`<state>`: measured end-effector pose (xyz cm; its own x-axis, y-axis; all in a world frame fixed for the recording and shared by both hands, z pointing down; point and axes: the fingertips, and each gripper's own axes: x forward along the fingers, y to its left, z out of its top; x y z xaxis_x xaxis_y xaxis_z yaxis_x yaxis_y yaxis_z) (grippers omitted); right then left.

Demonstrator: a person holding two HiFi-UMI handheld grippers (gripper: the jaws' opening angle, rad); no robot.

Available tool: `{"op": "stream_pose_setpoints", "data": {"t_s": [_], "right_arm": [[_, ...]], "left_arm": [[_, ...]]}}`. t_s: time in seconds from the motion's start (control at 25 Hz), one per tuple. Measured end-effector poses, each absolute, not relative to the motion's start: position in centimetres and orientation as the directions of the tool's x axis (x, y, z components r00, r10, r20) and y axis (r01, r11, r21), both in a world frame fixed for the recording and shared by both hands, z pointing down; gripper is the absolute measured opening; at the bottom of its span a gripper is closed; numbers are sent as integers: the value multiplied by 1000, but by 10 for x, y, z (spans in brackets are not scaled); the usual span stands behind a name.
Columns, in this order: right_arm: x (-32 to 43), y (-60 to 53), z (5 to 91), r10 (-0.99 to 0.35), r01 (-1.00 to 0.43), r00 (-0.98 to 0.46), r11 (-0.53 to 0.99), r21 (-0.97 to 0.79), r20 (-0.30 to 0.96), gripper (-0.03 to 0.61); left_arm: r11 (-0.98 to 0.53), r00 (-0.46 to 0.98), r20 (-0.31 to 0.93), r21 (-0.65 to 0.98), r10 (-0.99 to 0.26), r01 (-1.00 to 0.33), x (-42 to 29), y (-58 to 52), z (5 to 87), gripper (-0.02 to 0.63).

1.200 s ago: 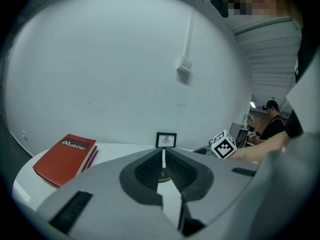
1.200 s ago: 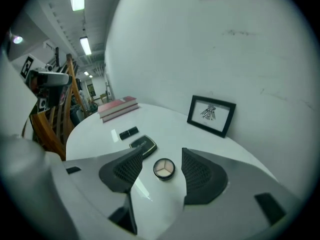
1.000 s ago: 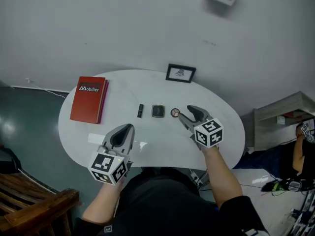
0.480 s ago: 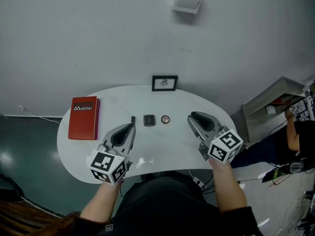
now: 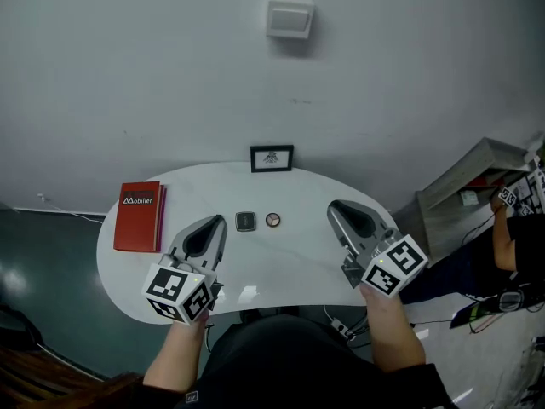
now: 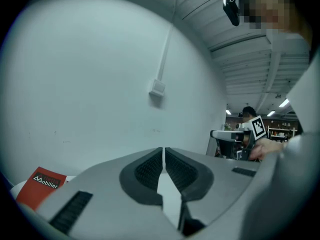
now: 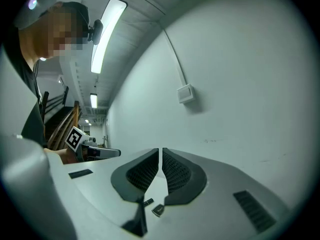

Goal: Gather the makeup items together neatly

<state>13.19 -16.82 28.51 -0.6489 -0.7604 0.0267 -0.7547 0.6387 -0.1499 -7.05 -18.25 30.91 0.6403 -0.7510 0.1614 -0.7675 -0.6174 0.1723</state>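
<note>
A dark square compact (image 5: 246,221) and a small round compact (image 5: 272,220) lie side by side at the middle of the white oval table (image 5: 281,262). Through the right gripper view, a thin black tube (image 7: 148,202) lies next to the square compact (image 7: 158,210). My left gripper (image 5: 215,221) hovers at the near left, just left of the square compact, shut and empty (image 6: 163,149). My right gripper (image 5: 336,206) is raised at the right, well clear of the round compact. Its jaws (image 7: 160,150) are closing, nearly together, with nothing between them.
A red book (image 5: 139,216) lies at the table's left end. A small framed picture (image 5: 272,158) stands at the far edge against the wall. A white box (image 5: 289,18) is fixed high on the wall. A grey shelf (image 5: 477,177) and a person's arm (image 5: 508,241) are at the right.
My right gripper drew back to the right from the round compact and its jaws came together. The left gripper stayed shut. The head view tilted up the wall.
</note>
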Motion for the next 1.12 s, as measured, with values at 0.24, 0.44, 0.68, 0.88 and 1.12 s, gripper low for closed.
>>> {"op": "stream_pose_setpoints", "data": {"t_s": [0.24, 0.44, 0.68, 0.88, 1.12], "right_arm": [[150, -163, 249, -763, -757, -643, 646, -98, -71, 38], [142, -168, 236, -723, -724, -687, 690, -14, -71, 35], [123, -177, 224, -697, -701, -712, 713, 12, -86, 35], [136, -175, 222, -740, -742, -659, 669, -47, -134, 34], [147, -175, 240, -753, -752, -653, 657, -50, -81, 34]], "left_arm": [[-594, 605, 136, 117, -784, -796, -58, -186, 282, 26], [-591, 592, 134, 49, -795, -805, -54, -196, 266, 26], [-607, 596, 156, -29, -787, -794, -48, -205, 254, 26], [-587, 584, 135, 20, -801, -809, -48, -203, 260, 26], [-563, 561, 156, 36, -813, -826, -55, -197, 277, 26]]}}
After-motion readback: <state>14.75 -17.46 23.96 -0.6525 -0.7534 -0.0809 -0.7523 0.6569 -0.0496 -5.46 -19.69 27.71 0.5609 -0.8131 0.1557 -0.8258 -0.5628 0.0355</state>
